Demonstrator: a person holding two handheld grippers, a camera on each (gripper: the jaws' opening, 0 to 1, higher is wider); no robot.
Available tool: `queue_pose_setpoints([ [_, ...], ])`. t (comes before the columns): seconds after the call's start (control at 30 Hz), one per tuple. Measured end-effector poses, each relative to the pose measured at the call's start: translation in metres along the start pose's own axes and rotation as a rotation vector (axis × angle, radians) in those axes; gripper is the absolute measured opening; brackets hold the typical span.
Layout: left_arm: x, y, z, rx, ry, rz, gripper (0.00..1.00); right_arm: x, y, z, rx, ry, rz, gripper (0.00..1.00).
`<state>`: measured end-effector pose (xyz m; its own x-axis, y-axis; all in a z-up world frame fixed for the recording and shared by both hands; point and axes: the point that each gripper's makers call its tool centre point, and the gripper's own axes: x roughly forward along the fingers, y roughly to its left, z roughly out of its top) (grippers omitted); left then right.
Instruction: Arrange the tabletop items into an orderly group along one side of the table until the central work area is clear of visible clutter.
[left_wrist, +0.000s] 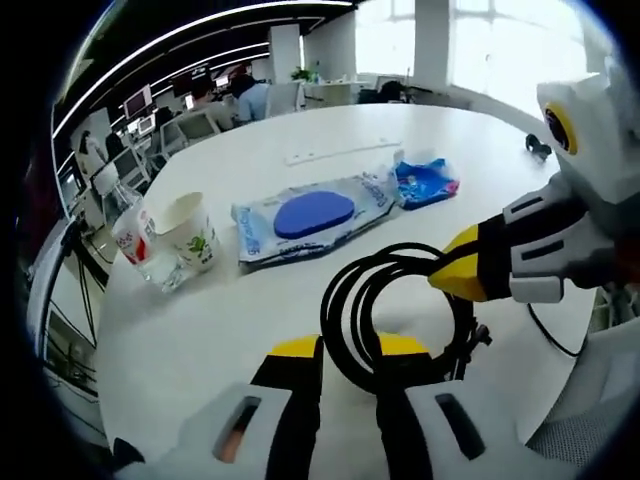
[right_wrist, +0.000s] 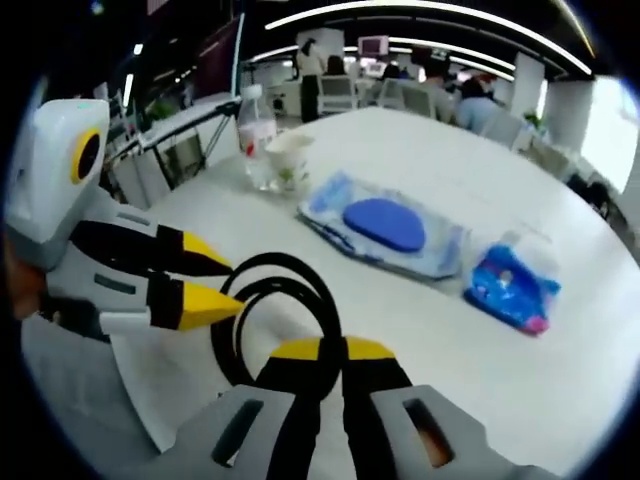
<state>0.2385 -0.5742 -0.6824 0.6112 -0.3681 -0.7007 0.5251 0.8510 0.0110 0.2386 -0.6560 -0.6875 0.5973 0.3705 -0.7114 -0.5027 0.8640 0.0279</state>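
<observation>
- The coiled black cable (left_wrist: 400, 310) lies near the tabletop's (left_wrist: 250, 330) near edge, caught between both tools.
- The left tool (left_wrist: 348, 352) and right tool (right_wrist: 320, 352) each pinch its loops, jaws narrow.
- The wipes pack (left_wrist: 312, 215) lies farther off, lengthwise left-right.

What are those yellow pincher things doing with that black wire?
A person is tidying a white table with a gripper in each hand. Both grippers are at the coiled black cable: the left gripper has its jaws around one side of the coil, and the right gripper is pinched shut on it. Farther back lie a wet-wipes pack, a small blue packet, a paper cup and a plastic bottle.
</observation>
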Motion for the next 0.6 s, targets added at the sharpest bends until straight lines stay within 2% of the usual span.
queue_pose_setpoints([
  [0.13, 0.001, -0.003, 0.007, 0.013, -0.008, -0.008, 0.18, -0.003, -0.006, 0.002, 0.004, -0.022, -0.01, 0.02],
  [0.6, 0.012, -0.012, 0.024, 0.03, -0.013, -0.047, 0.18, -0.009, -0.024, 0.004, 0.053, -0.031, -0.05, 0.02],
])
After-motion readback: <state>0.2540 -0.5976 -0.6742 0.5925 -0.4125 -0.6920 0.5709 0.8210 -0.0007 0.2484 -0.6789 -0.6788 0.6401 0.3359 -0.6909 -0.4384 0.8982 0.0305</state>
